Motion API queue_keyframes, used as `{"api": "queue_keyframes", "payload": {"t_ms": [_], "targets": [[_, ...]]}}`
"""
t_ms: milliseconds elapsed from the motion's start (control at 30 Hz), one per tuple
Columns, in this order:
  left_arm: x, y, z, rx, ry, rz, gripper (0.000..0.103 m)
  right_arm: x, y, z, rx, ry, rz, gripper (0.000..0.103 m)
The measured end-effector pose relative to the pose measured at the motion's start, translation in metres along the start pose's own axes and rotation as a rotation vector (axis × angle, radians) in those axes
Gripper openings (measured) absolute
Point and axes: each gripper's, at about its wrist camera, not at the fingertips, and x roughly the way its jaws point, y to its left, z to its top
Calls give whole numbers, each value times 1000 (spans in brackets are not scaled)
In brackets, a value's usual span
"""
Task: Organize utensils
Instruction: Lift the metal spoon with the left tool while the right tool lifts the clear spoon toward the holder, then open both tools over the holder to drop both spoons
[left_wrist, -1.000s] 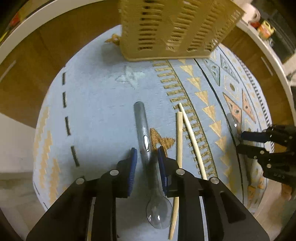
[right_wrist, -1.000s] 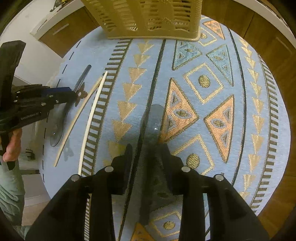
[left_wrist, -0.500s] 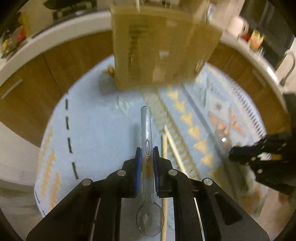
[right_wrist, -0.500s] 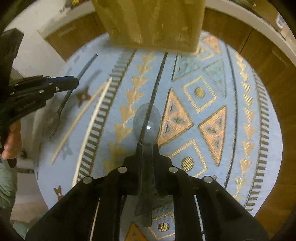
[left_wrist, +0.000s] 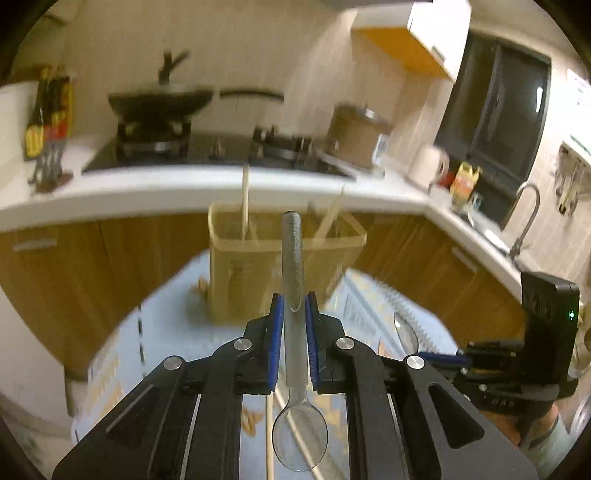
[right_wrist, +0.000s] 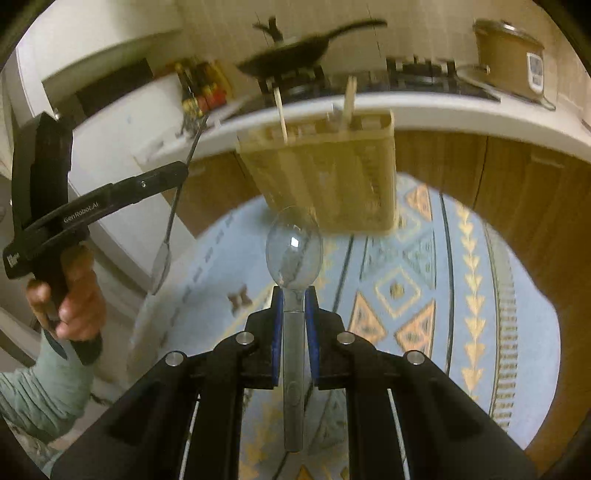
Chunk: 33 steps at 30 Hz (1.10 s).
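Note:
My left gripper (left_wrist: 294, 308) is shut on a clear plastic spoon (left_wrist: 292, 266), handle forward and bowl hanging back under the fingers, lifted off the patterned round table (left_wrist: 170, 332). My right gripper (right_wrist: 294, 299) is shut on a second clear spoon (right_wrist: 294, 245), its bowl pointing forward. Both spoons are in the air in front of the beige slotted utensil basket (left_wrist: 258, 266), (right_wrist: 332, 177), which holds upright chopsticks (left_wrist: 245, 199). A chopstick (left_wrist: 269, 443) still lies on the table below my left gripper. In the right wrist view the left gripper (right_wrist: 181, 173) and its spoon (right_wrist: 166, 243) show at the left.
Behind the table runs a white kitchen counter (left_wrist: 147, 188) with wooden cabinet doors (left_wrist: 110, 258), a stove with a wok (left_wrist: 159, 99), a pot (left_wrist: 354, 133), bottles (left_wrist: 48, 118) and a sink tap (left_wrist: 524, 218). A person's hand (right_wrist: 74, 302) holds the left gripper's handle.
Both grippers closed on the spoons that lay on the table and lifted them, tilting up so the basket top and kitchen counter came into view.

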Motion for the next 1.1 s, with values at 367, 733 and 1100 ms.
{"api": "queue_keyframes", "payload": {"t_ms": [367,733,1100], "targets": [[-1,-10,56,-57,-286,44,10,-12,5,70,-31,-242,-47,10],[50,-21,90,-92,-392,90,10,-11,-22,144,-30,-412,-132,10],[101,-15,95,-152,-457,184,10,26,-51,169,42,-551,-175,10]]}}
